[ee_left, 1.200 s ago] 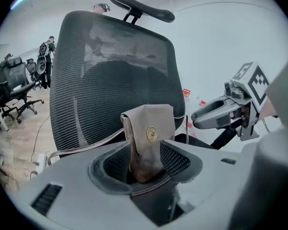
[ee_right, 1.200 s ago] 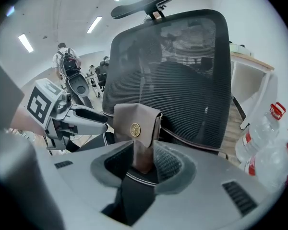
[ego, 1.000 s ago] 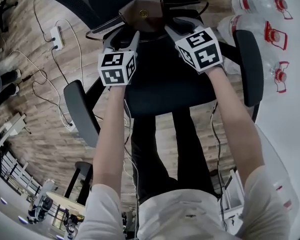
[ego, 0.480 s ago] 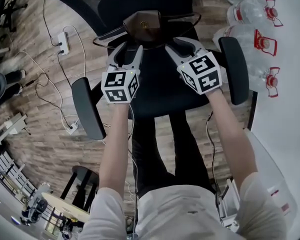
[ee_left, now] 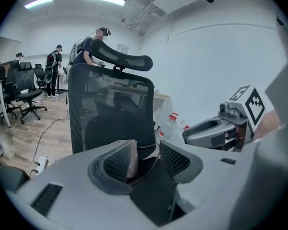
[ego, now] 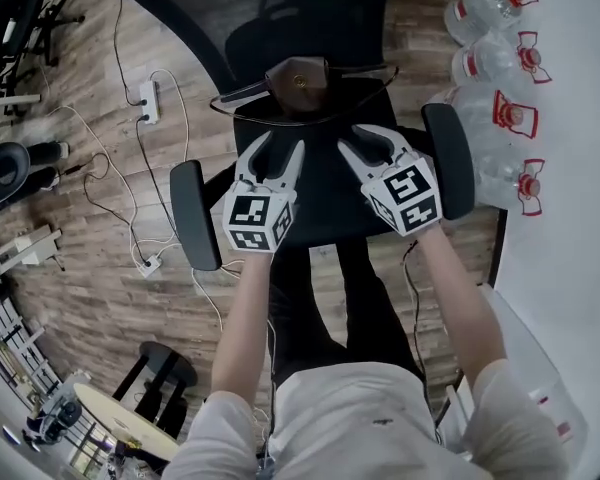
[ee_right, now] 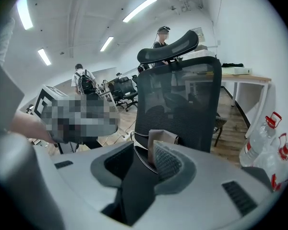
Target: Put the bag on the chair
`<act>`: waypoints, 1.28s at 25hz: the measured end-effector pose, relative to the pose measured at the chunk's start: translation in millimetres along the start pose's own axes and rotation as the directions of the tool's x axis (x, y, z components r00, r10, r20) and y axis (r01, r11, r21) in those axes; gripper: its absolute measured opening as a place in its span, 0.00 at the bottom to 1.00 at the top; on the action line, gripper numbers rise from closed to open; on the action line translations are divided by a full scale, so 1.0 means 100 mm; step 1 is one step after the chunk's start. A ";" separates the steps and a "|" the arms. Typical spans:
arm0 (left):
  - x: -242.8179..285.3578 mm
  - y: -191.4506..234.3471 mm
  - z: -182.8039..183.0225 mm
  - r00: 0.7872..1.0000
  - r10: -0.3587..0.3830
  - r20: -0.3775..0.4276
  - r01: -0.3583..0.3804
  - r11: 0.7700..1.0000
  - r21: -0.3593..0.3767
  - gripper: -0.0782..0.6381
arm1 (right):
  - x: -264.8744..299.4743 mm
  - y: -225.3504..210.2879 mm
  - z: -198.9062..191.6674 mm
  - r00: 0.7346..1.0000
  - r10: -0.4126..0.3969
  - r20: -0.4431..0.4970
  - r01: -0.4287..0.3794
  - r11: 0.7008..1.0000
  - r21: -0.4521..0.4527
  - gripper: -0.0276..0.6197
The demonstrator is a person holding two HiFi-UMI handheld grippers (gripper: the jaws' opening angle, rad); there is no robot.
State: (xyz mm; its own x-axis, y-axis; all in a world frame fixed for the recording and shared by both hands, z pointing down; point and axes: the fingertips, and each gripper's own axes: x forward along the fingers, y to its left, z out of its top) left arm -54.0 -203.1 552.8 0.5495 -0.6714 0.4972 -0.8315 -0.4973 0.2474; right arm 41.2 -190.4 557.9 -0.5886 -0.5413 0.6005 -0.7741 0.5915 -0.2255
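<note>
I see the brown bag (ego: 298, 85) resting at the back of the chair (ego: 325, 193) seat, apart from my left hand-held gripper (ego: 280, 150) and right hand-held gripper (ego: 363, 144), both gaping and empty; it looks soft and light, best pinched by its thin strap (ego: 238, 93)

Has pulled the left gripper (ego: 280, 151) and the right gripper (ego: 364, 146) back from the bag (ego: 298, 79), toward the body. One second ago kept both right at the bag, tips by its strap (ego: 242, 92) and its sides. Half a second ago already held them a little away. Now holds them clearly apart from the bag, over the middle of the chair (ego: 320, 193) seat, jaws spread with only air between. Has also raised the head view. Shows more of the backrest at the top now, more floor at the left, and more of the bottles (ego: 500, 63) at the right.
</note>
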 end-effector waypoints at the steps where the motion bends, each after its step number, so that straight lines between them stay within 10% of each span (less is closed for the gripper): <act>1: -0.05 -0.03 0.05 1.000 -0.001 0.005 0.001 1.000 -0.001 0.36 | -0.05 0.02 0.03 1.000 0.003 0.004 -0.003 1.000 0.000 0.25; 32: -1.29 -1.21 0.89 0.991 -0.003 0.130 0.003 1.000 0.005 0.36 | -1.43 0.70 0.71 0.992 0.066 0.105 -0.061 0.997 -0.056 0.18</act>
State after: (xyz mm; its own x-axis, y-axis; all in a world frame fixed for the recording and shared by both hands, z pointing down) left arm -17.2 -105.9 384.8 0.5583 -0.7356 0.3837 -0.8296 -0.5018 0.2450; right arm 54.4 -113.8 401.5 -0.6598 -0.5607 0.5002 -0.7227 0.6559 -0.2180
